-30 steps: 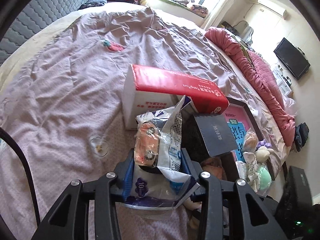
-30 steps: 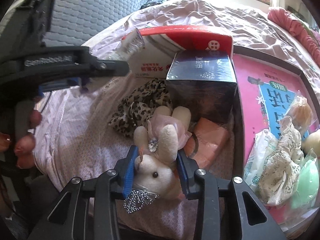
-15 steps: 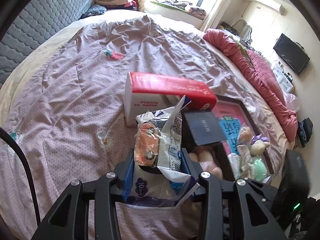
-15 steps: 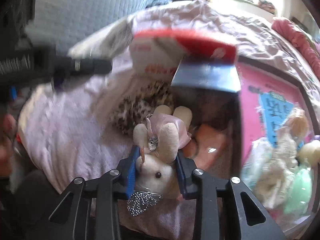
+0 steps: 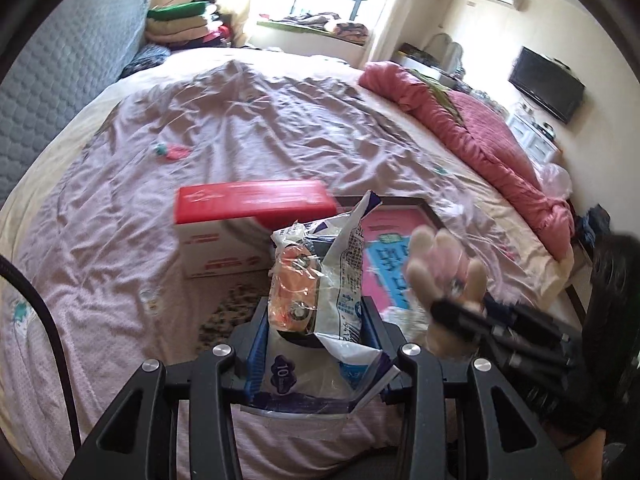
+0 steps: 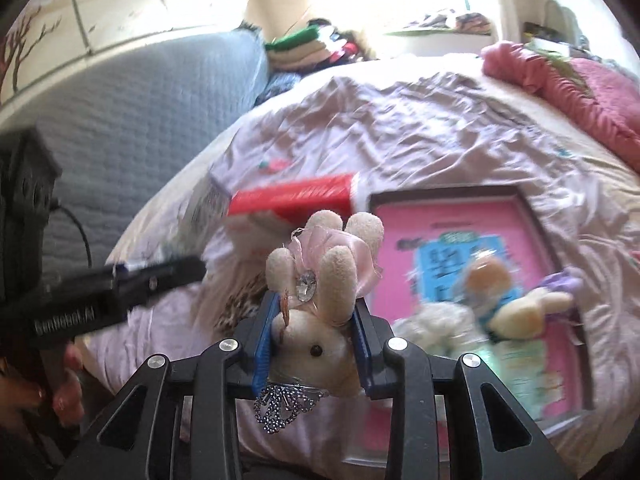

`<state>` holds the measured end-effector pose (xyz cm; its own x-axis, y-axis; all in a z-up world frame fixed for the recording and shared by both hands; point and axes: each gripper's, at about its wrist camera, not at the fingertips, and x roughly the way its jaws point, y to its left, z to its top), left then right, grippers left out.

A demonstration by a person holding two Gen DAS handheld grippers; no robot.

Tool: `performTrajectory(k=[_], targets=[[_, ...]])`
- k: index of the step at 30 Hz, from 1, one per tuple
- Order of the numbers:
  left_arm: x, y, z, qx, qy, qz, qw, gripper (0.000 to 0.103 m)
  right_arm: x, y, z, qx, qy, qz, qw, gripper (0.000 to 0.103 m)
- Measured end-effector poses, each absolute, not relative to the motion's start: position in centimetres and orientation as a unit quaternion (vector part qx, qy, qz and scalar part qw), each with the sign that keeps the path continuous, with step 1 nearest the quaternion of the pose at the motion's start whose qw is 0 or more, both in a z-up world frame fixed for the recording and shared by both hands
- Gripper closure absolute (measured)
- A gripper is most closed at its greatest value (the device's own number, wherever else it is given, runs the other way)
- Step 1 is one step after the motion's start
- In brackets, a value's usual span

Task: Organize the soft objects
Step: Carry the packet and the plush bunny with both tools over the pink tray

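We see a wide bed (image 5: pixel 280 128) under a creased lilac sheet, its near edge lost behind the tongs. A rolled pink quilt (image 5: pixel 472 128) lies along its far right side. A grey padded headboard (image 6: pixel 132 120) runs down the left, with folded clothes (image 5: pixel 180 24) stacked beyond it, too small for us to tell apart.

On the sheet stands a white carton with a red top (image 5: pixel 252 200); its right end is hidden behind the packet we hold. Beside it lies a dark-framed tray (image 6: pixel 532 216) with a pink and blue printed sheet inside. Soft toys are heaped in its near part, and blur keeps us from naming most of them. A leopard-print cloth (image 5: pixel 224 308) peeks out below the carton, mostly covered.

Our left tongs (image 5: pixel 316 328) are partly closed, clamped on a plastic packet (image 5: pixel 320 280), held up over the bed with its torn top standing free. What the orange thing inside the wrap is, we cannot say.

Our right tongs (image 6: pixel 314 344) have just been closing and now pinch the head of a cream rabbit toy (image 6: pixel 320 300) with a pink bow, lifted clear of the bed. A beaded crown hangs below its chin. In the left view this toy is only a pale smear at the right.

A hand (image 6: pixel 60 384) grips the left tongs' handle at the picture's edge, cut off.
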<state>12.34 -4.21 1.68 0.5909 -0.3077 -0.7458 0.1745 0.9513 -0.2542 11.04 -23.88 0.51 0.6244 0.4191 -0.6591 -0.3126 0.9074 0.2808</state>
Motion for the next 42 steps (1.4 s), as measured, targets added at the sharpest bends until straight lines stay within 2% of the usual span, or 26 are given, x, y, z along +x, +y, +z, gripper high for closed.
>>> performTrajectory(k=[13, 26, 42], targets=[[12.0, -12.0, 1.3, -0.031, 0.441, -0.177, 0.879, 0.061, 9.5, -32.0, 3.8, 0.115, 0.331, 0.142, 0.926, 0.068], [13.0, -17.0, -1.8, 0.028, 0.461, -0.171, 0.87, 0.061, 9.8, -35.5, 1.3, 0.138, 0.339, 0.115, 0.924, 0.068], [14.6, -19.1, -5.7, 0.05, 0.498, -0.166, 0.85, 0.061, 11.0, -38.5, -3.0, 0.16, 0.374, 0.084, 0.909, 0.067]])
